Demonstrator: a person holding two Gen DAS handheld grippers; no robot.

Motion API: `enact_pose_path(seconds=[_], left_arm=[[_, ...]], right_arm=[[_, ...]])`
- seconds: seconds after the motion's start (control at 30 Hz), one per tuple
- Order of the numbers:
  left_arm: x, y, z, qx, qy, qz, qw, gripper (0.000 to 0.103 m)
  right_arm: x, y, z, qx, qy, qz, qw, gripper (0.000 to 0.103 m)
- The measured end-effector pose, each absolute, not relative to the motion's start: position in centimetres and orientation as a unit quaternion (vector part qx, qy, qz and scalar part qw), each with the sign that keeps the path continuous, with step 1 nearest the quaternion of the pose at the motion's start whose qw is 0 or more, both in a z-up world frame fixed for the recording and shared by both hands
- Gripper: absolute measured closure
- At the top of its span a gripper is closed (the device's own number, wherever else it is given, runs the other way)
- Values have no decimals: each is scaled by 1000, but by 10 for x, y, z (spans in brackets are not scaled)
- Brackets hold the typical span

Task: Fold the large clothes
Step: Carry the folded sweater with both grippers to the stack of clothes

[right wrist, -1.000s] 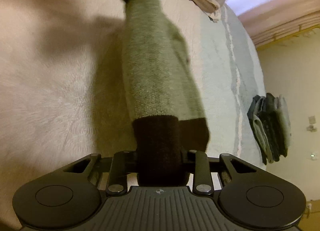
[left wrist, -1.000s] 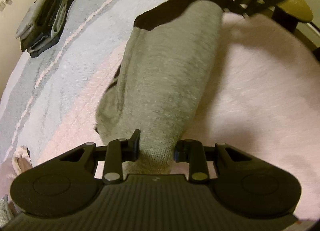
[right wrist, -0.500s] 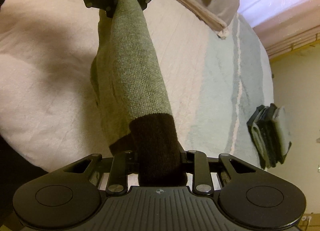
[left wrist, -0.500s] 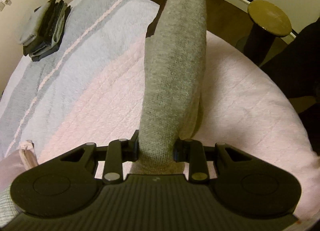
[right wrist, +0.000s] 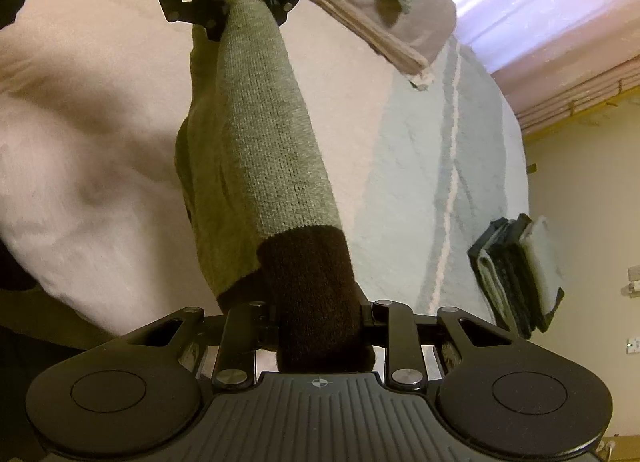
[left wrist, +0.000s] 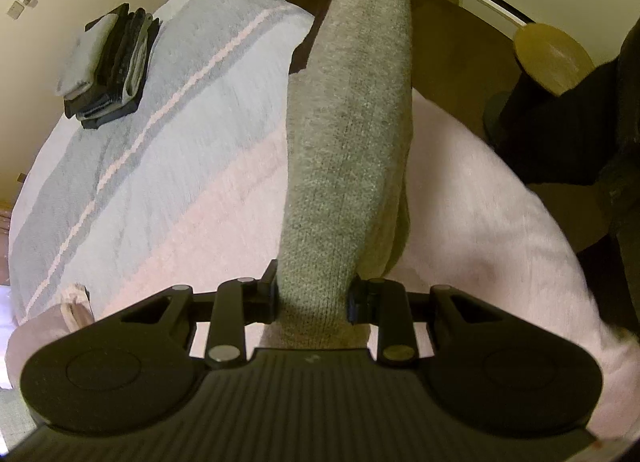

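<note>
The grey knit garment [left wrist: 348, 150] hangs stretched above the bed [left wrist: 168, 182], its grey end clenched in the left claw [left wrist: 313, 298] and its dark-brown end in the right claw [right wrist: 320, 316], seemingly mid-fold and not yet laid beside the folded stack [left wrist: 108, 66].

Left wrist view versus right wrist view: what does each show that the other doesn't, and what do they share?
Only the left wrist view shows a round wooden stool and the floor beside the bed. Only the right wrist view shows curtains and a pillow pile. Both show the grey knit garment stretched between the left hand-held gripper and the right hand-held gripper, which clamps its dark brown band, plus the blanket and the folded stack.
</note>
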State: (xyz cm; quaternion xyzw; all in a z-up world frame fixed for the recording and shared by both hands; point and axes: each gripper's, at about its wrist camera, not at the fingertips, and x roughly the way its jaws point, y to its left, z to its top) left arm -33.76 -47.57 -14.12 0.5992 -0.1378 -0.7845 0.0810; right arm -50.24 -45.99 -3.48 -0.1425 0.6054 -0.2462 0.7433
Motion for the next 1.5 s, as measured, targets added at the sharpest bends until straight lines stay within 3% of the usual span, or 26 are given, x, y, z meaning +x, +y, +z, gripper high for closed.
enact_pose_path(seconds=[0.63,1.5], left_arm=[[-614,-542,-115,589,-116,-795,91,77],[-737,-788,-79,584,-103,-790,156,77]], right_arm=[[-737,-593,20,-167,606,-235,741,78],[-794,-885,70,-208,584,-185,762,78]])
